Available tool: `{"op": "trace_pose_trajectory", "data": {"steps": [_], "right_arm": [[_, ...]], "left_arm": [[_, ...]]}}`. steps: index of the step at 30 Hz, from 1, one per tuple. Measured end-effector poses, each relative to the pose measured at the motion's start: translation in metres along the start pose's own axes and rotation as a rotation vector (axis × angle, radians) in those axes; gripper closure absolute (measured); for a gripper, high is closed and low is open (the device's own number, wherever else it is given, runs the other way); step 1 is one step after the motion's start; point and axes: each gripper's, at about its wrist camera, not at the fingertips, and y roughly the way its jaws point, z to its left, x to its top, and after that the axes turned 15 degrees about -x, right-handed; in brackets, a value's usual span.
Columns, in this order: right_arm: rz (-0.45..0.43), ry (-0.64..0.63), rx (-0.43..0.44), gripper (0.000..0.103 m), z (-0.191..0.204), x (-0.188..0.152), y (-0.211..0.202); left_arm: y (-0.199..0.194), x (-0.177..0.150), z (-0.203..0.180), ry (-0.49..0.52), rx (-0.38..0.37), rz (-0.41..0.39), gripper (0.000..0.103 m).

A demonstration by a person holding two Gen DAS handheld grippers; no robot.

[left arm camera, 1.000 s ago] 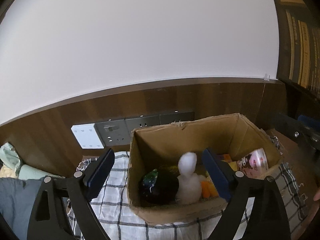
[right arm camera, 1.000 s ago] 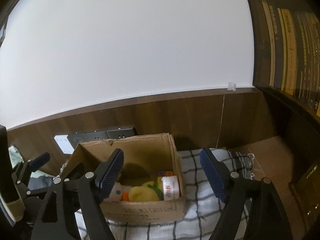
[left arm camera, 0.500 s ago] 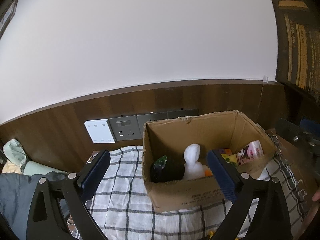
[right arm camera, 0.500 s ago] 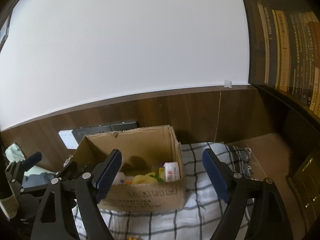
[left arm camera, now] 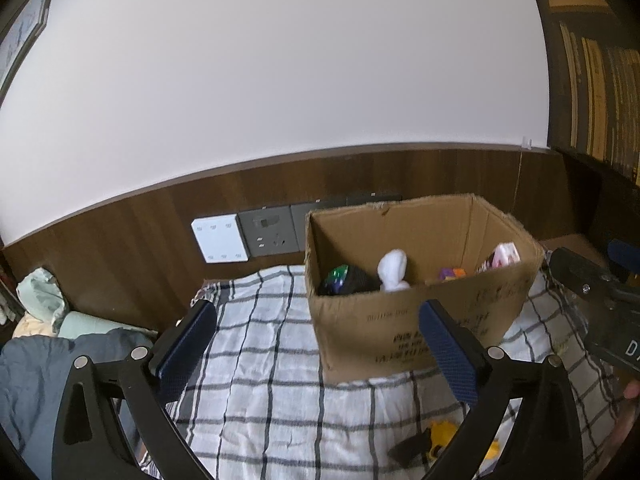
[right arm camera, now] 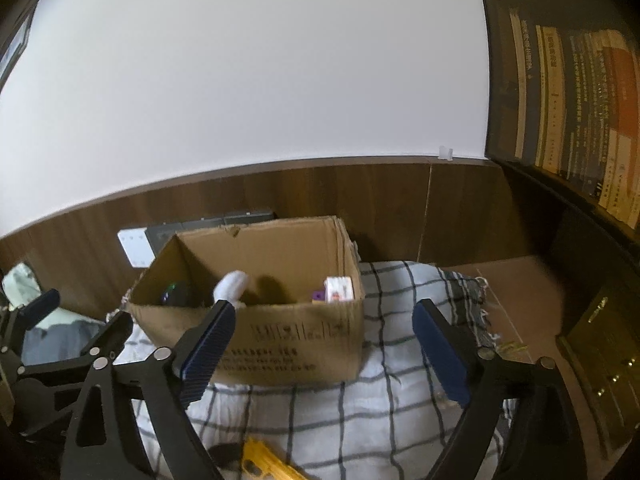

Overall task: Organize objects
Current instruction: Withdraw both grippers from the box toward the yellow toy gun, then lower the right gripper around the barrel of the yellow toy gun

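An open cardboard box (left arm camera: 420, 320) (right arm camera: 280, 332) stands on a checked cloth (left arm camera: 260, 360) (right arm camera: 380, 400). Inside it are a white plush toy (left arm camera: 392, 270) (right arm camera: 230, 284), a dark ball with green marks (left arm camera: 346, 280), a pink-and-white carton (left arm camera: 502, 256) (right arm camera: 338, 288) and small purple and orange pieces (left arm camera: 452, 273). A yellow toy (left arm camera: 444, 438) (right arm camera: 268, 462) lies on the cloth in front of the box. My left gripper (left arm camera: 316, 344) is open and empty, short of the box. My right gripper (right arm camera: 324, 344) is open and empty, in front of the box.
A wood-panelled wall with grey sockets (left arm camera: 276, 232) and a white switch plate (left arm camera: 220, 240) runs behind the box. Bedding and clothes (left arm camera: 40, 344) lie at the left. A dark bookshelf (right arm camera: 568, 100) stands at the right, with a brown surface (right arm camera: 512, 292) below it.
Both grippers have pulled back and up from the box; it now looks smaller and farther. The yellow toy on the cloth has come into view. Both stay open.
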Motion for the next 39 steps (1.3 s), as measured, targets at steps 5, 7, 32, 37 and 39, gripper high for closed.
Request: {"op": "trace_pose_trajectory", "data": {"steps": [5,7,32,37,39], "right_arm": [[0.019,-0.015,0.002,0.009,0.002,-0.015,-0.004],[0.028,-0.018,0.005,0.008,0.003,-0.021,-0.005],[0.140,-0.067,0.050,0.006,0.041,-0.084,0.000],[0.175,-0.090,0.049,0.006,0.048,-0.098,0.009],[0.189,-0.098,0.046,0.006,0.049,-0.103,0.013]], "left_arm": [[-0.002,-0.017,0.003,-0.010,0.009,0.021,0.000],[-0.003,-0.023,0.007,-0.018,0.016,0.031,0.000],[-0.010,-0.093,0.057,-0.139,0.067,0.121,0.000],[-0.005,-0.103,0.059,-0.149,0.070,0.142,0.000],[-0.003,-0.108,0.059,-0.154,0.066,0.152,0.000]]}}
